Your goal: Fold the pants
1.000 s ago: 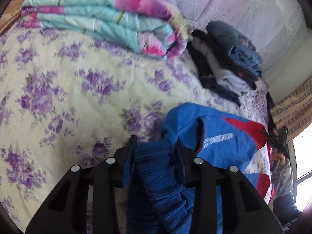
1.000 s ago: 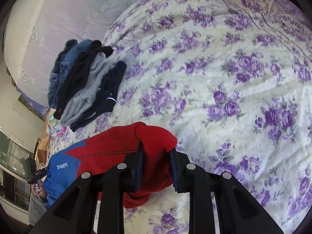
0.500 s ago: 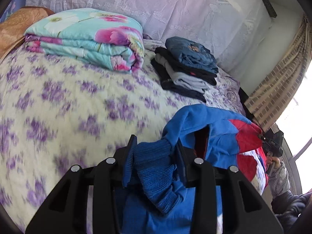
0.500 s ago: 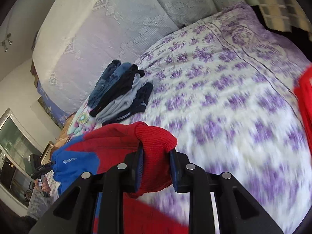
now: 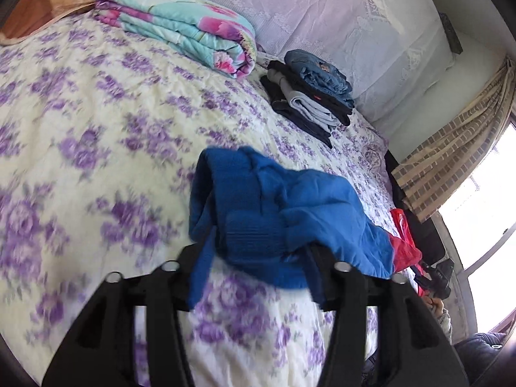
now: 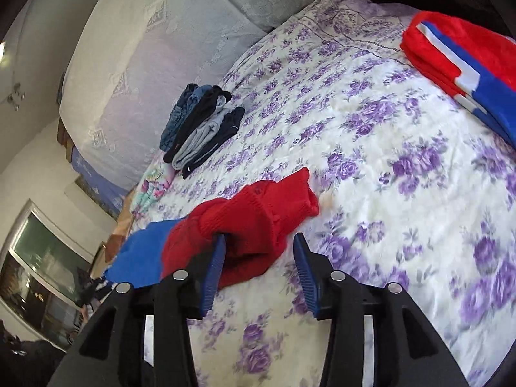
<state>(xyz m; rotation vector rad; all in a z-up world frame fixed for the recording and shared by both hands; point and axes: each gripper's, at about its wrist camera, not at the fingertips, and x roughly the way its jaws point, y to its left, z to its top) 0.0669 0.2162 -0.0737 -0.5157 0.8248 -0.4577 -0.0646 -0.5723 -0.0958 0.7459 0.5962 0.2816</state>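
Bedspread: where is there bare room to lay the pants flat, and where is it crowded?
Free: the wide floral stretch of bedspread between the folded quilt and the blue cuff. Also the patch between the red cuff and the red-and-blue garment. Crowded: the far edge, at the clothes stack.

Bedspread (image 5: 96,122): cream with purple floral print. Pants (image 5: 290,213): blue at ribbed cuff (image 5: 254,238), red at other ribbed cuff (image 6: 283,203), white stripe between red and blue on far end (image 6: 464,77). Folded quilt (image 5: 180,29): turquoise with pink flowers. Clothes stack (image 5: 309,93): denim blue, black, grey, navy. Pillow (image 5: 48,3): orange-brown. Wall hanging (image 5: 322,9): pale lavender lace. Curtain (image 5: 451,154): beige-brown check. Left tool (image 5: 258,277): black with blue pads. Right tool (image 6: 258,267): same, black with blue pads (image 6: 306,271).
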